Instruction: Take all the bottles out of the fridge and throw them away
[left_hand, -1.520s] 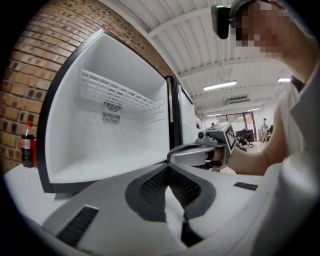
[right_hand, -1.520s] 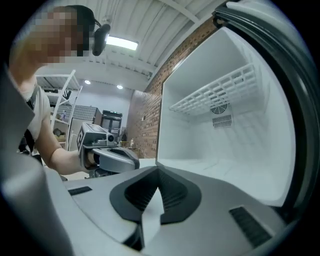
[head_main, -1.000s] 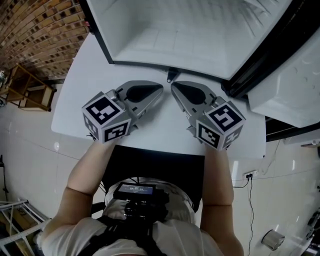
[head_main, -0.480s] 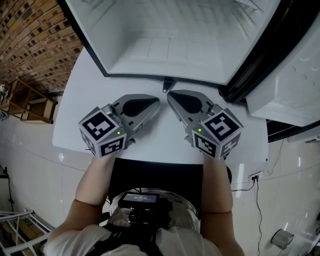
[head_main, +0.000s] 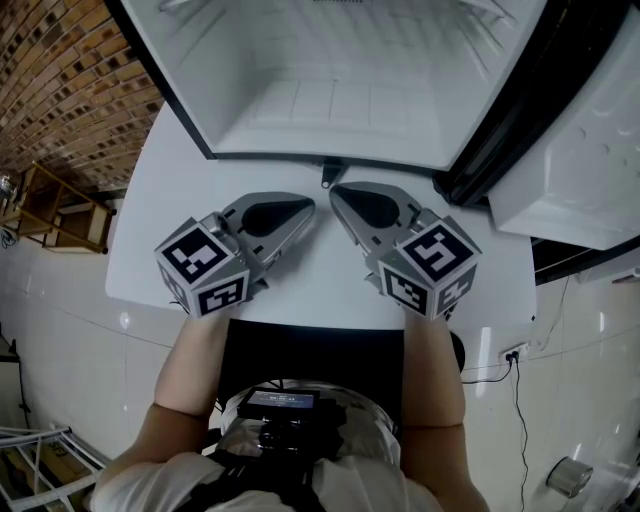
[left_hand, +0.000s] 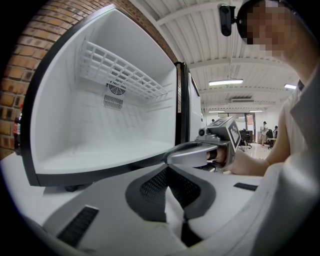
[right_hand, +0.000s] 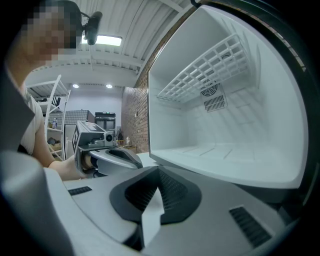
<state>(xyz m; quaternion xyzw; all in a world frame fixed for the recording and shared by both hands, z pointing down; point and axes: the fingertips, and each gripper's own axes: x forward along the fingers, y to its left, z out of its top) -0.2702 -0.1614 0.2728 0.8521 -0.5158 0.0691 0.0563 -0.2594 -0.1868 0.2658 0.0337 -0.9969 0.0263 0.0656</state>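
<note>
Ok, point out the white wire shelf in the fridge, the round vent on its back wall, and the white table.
White wire shelf (left_hand: 127, 75): left gripper view, mid-grid.
Round vent (left_hand: 116, 89): left gripper view, centre.
White table (head_main: 162, 205): head view, bare left top.

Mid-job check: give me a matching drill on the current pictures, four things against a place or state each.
Things:
1. fridge
2. left gripper
3. wire shelf
4. brick wall

Places or states:
A. upper left corner of the head view
B. jaws together, nothing between them
C. door open, no bottles visible inside
D. high up inside the compartment

Pairs: 1-C, 2-B, 3-D, 4-A
</note>
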